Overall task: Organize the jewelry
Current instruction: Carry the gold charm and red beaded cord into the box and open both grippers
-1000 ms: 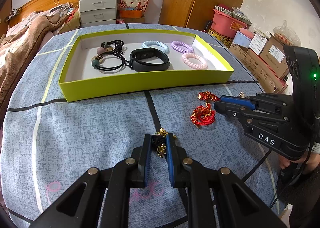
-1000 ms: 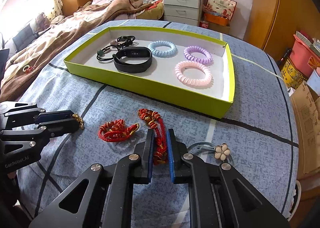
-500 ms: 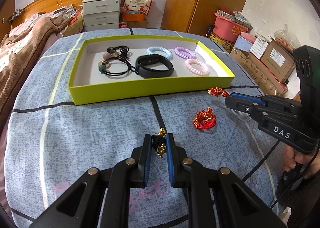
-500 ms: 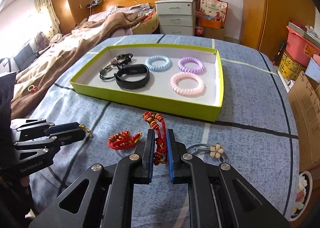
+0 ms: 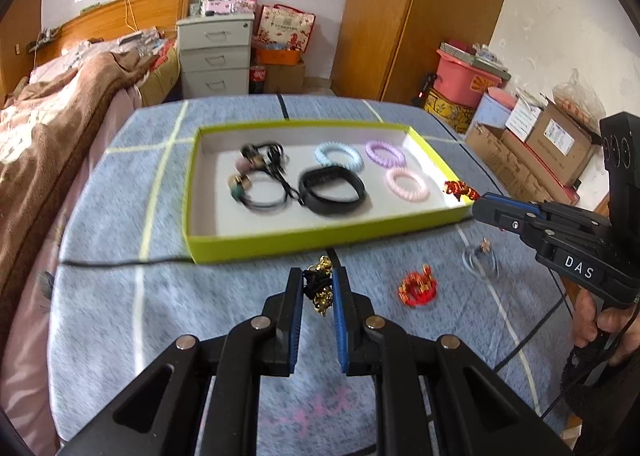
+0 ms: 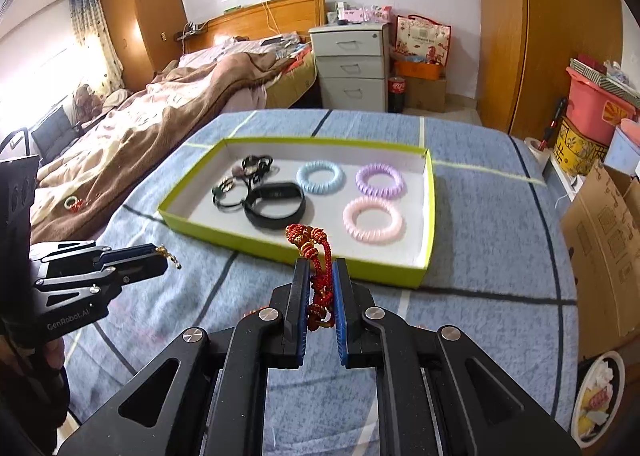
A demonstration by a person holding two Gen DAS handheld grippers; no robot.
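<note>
**Bracelets pinched in both grippers, near the tray**

Red bracelet (image 6: 320,276) clamped between narrow jaws of right gripper (image 6: 321,276), near the green tray (image 6: 360,268). Black-and-gold bracelet (image 5: 319,288) clamped in left gripper (image 5: 317,284). Second red bracelet (image 5: 418,290) lying on blue cloth (image 5: 160,316), right of it.

A tray (image 5: 280,246) is set on the table (image 5: 120,316) — bracelets (image 5: 407,185) are laid at its right, a band (image 5: 332,196) mid-tray, cords (image 5: 260,176) left.

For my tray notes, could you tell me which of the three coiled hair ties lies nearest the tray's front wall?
The pink coil; the blue and purple ones lie farther back.
</note>
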